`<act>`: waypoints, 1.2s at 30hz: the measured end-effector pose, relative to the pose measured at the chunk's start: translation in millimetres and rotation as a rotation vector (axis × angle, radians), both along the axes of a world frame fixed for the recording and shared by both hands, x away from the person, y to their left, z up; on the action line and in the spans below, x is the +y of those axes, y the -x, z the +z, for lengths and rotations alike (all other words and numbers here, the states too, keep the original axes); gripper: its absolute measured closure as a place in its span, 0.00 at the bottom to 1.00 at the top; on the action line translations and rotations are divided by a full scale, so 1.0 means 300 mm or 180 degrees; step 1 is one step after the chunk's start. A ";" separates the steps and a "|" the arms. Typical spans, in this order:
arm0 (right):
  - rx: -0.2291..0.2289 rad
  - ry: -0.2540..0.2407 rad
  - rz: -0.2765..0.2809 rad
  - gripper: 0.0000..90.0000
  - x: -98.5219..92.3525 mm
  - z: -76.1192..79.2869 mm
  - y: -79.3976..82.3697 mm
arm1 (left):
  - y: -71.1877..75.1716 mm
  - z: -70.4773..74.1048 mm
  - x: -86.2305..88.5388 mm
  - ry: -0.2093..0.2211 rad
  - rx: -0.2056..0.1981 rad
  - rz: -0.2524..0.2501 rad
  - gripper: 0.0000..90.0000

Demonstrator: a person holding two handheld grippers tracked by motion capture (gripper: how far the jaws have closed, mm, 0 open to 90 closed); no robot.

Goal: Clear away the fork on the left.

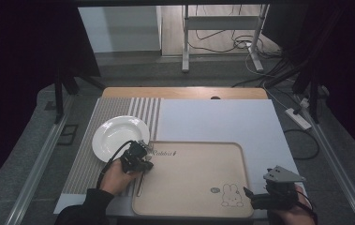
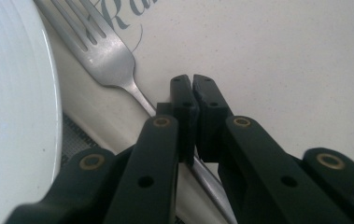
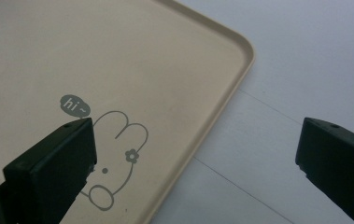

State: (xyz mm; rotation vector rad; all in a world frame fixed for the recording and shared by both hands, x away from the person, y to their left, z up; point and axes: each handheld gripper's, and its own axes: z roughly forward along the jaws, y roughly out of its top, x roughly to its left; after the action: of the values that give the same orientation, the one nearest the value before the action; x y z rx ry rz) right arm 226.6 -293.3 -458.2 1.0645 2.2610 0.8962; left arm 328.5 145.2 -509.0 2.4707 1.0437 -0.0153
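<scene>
A metal fork point(image 2: 104, 51) lies along the left rim of the beige tray point(image 2: 282, 70), tines toward the white plate point(image 2: 11, 107). My left gripper point(image 2: 192, 83) is shut, and the fork's handle runs in between its pads and comes out below them. In the high view the left gripper point(image 1: 142, 157) sits at the tray's point(image 1: 189, 187) far left corner, beside the plate point(image 1: 116, 136), with the fork's handle point(image 1: 140, 185) trailing toward me. My right gripper point(image 3: 195, 135) stands open with nothing between its jaws, over the tray's near right corner point(image 3: 230, 84) by the rabbit print; in the high view it point(image 1: 252, 197) points left.
The plate rests on a striped mat point(image 1: 86, 164) at the left. A white mat point(image 1: 222, 122) lies under the tray and beyond it. The wooden table edge point(image 1: 184, 92) runs along the back. A power strip point(image 1: 298, 118) and cables lie on the floor at the right.
</scene>
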 end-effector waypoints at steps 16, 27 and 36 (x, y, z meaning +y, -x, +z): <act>-0.0010 -0.0001 0.0000 0.00 -0.001 0.000 0.000 | 0.025 0.045 0.028 0.0324 -0.0519 -0.0077 0.40; 0.0000 0.0002 -0.0011 0.00 0.001 0.000 0.000 | 0.039 0.061 0.068 0.0422 -0.0685 -0.0155 0.14; -0.0005 0.0002 -0.0017 0.00 0.000 0.000 -0.001 | 0.052 0.067 0.145 0.0713 -0.0692 -0.0053 0.01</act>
State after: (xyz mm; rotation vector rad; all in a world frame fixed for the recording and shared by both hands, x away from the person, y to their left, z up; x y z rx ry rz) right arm 226.7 -293.4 -458.1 1.0687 2.2562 0.8939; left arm 313.0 188.6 -488.9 2.2220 0.8780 0.1220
